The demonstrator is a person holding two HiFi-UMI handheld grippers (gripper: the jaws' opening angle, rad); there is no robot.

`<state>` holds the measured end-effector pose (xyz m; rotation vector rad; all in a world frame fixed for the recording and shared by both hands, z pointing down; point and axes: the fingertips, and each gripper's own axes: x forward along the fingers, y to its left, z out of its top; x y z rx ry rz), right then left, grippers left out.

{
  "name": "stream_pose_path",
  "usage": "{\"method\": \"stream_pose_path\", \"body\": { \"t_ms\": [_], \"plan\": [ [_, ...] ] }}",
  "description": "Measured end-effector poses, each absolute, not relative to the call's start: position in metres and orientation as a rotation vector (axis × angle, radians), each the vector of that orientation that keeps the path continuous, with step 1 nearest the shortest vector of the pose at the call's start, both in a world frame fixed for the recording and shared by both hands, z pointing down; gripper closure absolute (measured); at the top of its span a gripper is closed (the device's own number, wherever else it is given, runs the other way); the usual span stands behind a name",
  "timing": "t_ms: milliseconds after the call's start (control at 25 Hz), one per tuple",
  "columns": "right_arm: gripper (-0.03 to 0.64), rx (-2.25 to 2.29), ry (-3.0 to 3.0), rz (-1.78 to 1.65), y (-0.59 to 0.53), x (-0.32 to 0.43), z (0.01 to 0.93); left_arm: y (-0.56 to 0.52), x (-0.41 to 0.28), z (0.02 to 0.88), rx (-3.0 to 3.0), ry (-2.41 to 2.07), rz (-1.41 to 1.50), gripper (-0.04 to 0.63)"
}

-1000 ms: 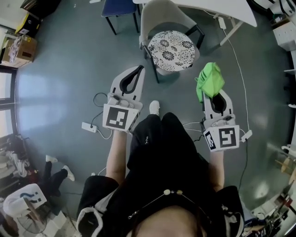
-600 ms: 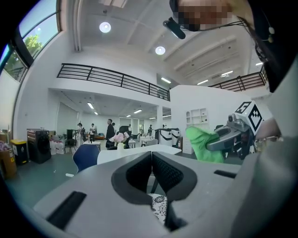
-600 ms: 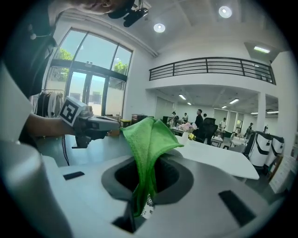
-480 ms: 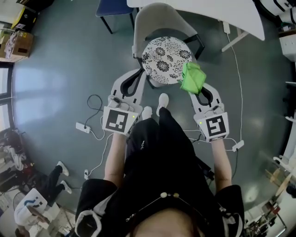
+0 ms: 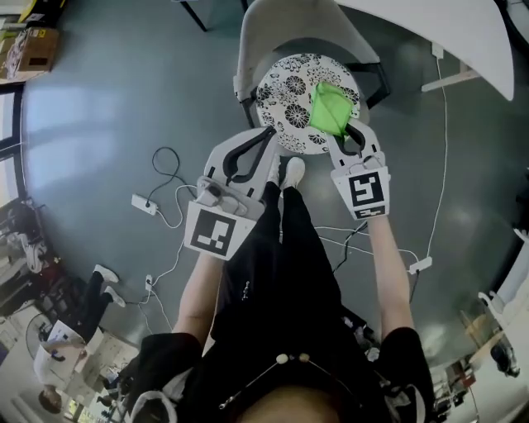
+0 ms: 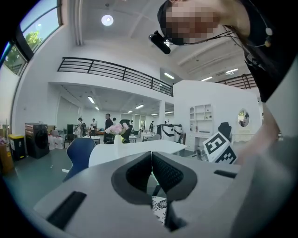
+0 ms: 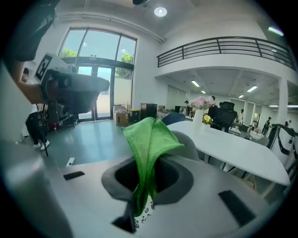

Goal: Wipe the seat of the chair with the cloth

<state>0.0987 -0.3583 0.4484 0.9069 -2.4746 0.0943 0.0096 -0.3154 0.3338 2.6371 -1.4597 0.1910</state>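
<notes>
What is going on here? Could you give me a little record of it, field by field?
Right gripper: jaws shut on the green cloth
Left gripper: jaws together, nothing between them, at the near edge of the seat
Chair seat: round, with a black-and-white floral pattern
Cloth position: over the right part of the seat; contact cannot be told from above
Nearby: white table beyond the chair; cables on the floor
</notes>
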Motion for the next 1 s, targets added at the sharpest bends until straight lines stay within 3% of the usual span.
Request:
{"method": "stream_pose_path", "body": {
  "t_ms": [480, 1000],
  "plan": [
    [0.565, 0.64, -2.197, -0.053, -0.439, 0.085, 0.619, -0.385, 0.011, 0.428, 2.583, -1.356, 0.232, 0.589],
    [0.566, 0.707, -2.001, -0.134, -0.54, 0.083, 0.735, -0.406, -0.013, 0.498, 2.484, -1.38, 0.209, 0.589]
  ]
}}
